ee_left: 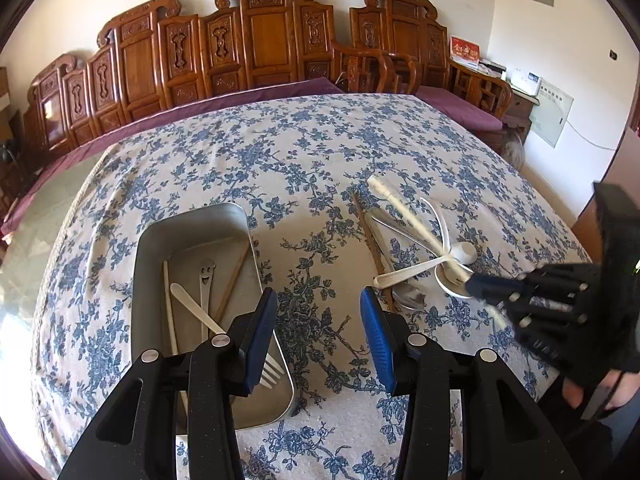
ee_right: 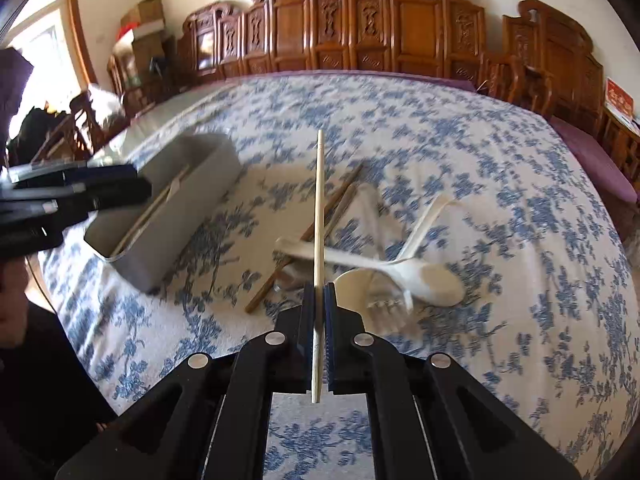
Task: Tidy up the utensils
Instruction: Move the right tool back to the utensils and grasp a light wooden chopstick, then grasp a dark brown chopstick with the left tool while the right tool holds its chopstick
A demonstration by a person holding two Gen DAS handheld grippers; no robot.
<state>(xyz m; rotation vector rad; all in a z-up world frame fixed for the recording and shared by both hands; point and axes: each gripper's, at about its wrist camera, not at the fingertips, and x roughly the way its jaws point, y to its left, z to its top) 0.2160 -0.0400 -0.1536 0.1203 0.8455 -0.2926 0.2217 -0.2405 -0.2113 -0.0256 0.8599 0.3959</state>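
Note:
A metal tray (ee_left: 152,240) on the floral tablecloth holds a chopstick, a white fork (ee_left: 224,328), a smiley metal utensil and a brown chopstick. My left gripper (ee_left: 318,300) is open and empty, hovering beside the tray's right edge. My right gripper (ee_right: 319,292) is shut on a pale chopstick (ee_right: 319,208), held above the loose pile; it also shows in the left wrist view (ee_left: 404,212). The pile holds white spoons (ee_right: 424,276), a white fork (ee_right: 390,306), brown chopsticks (ee_right: 332,212) and metal cutlery (ee_left: 408,298). The tray (ee_right: 200,184) lies left of it.
The table (ee_left: 320,152) is covered in a blue floral cloth. Carved wooden benches (ee_left: 264,40) with purple cushions stand behind it. The person's hand shows at the right edge in the left wrist view (ee_left: 616,384). A window lies far left in the right wrist view.

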